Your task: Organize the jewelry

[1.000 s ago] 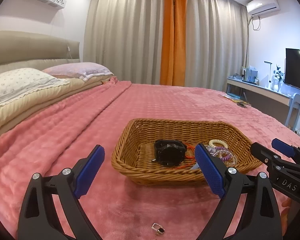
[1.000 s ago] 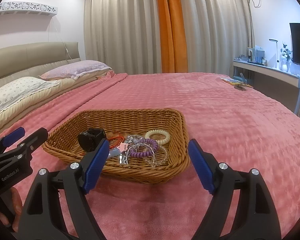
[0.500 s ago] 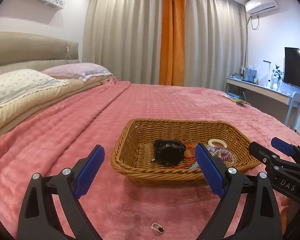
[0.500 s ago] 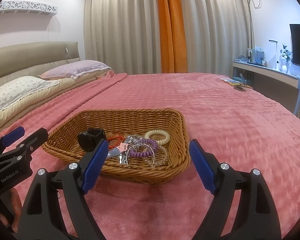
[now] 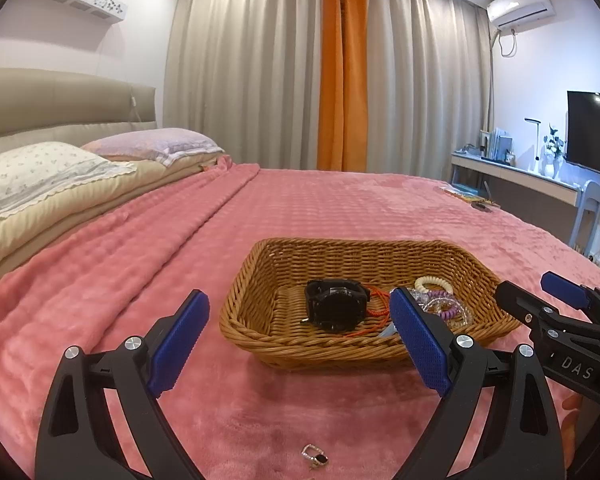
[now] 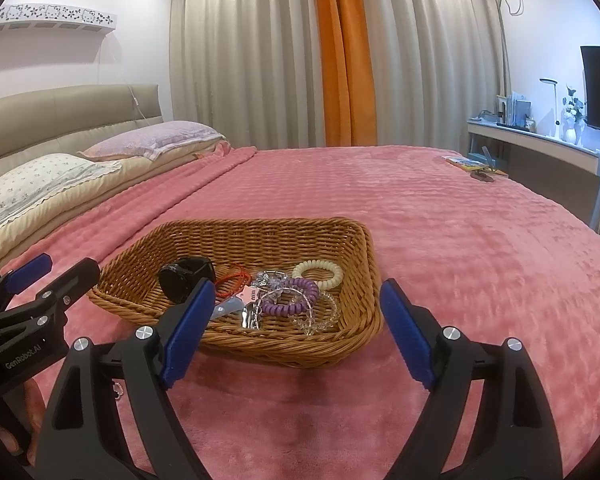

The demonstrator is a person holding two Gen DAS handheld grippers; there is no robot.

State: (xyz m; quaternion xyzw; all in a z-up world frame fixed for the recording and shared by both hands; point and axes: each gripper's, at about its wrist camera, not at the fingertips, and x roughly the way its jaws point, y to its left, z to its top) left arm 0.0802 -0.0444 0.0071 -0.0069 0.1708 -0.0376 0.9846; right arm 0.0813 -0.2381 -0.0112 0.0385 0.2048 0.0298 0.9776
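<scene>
Wicker basket [image 5: 268,344]: one, on the pink blanket [image 5: 340,208]
Black watch [image 5: 336,306]: one, in the basket
Coil hair ties: two, a cream one [image 6: 318,274] and a purple one [image 6: 288,300]
Clear bead bracelets [image 6: 316,316]: at least one (they overlap, so the count is unsure)
Red cord [image 6: 234,278]: one tangle beside the watch
Small ring-like piece [image 5: 315,456] loose on the blanket: one, in front of the basket
Pillows: two, a floral white one [image 5: 32,176] and a lilac one [image 5: 156,146]
Grippers: two, the left gripper [image 5: 296,344] and the right gripper [image 6: 296,328], each with two blue pads
Orange curtain strip [image 5: 342,80]: one
Television [image 5: 592,132]: one
</scene>
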